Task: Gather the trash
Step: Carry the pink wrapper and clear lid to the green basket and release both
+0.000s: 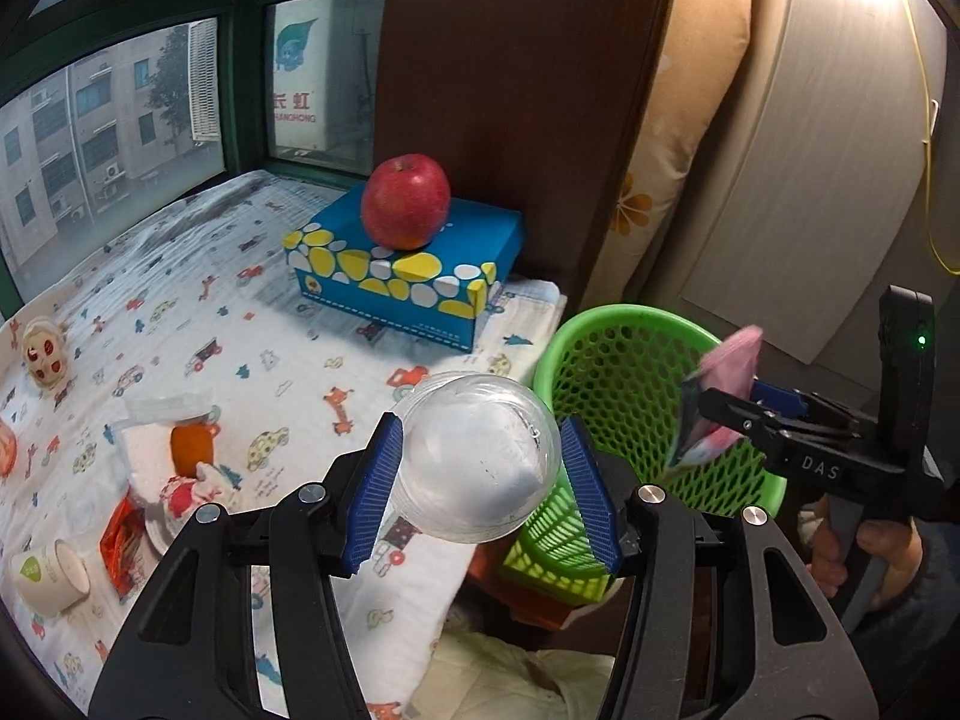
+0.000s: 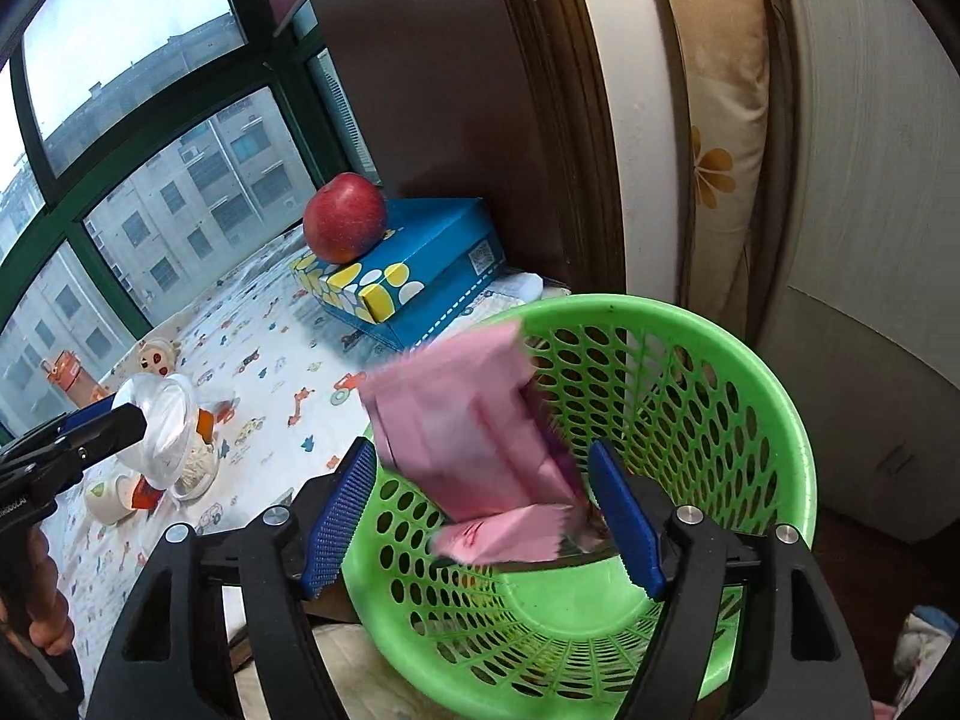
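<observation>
**Tongs over the basket: one clamped, one let go**

The left gripper point(image 1: 477, 468), black with ribbed blue rubber pads, is clamped on a clear, rounded plastic cup point(image 1: 480, 456) turned on its side. The right gripper point(image 2: 489, 513) stands wide, its pads clear of the glossy pink crinkled wrapper point(image 2: 474, 438), which hangs blurred between them above the round green plastic mesh basket point(image 2: 708, 396). Behind, a smooth red apple point(image 1: 406, 201) sits on a blue cardboard tissue box point(image 1: 408, 276) with yellow and white pebble shapes, on a printed cotton cloth point(image 1: 210, 324)
</observation>
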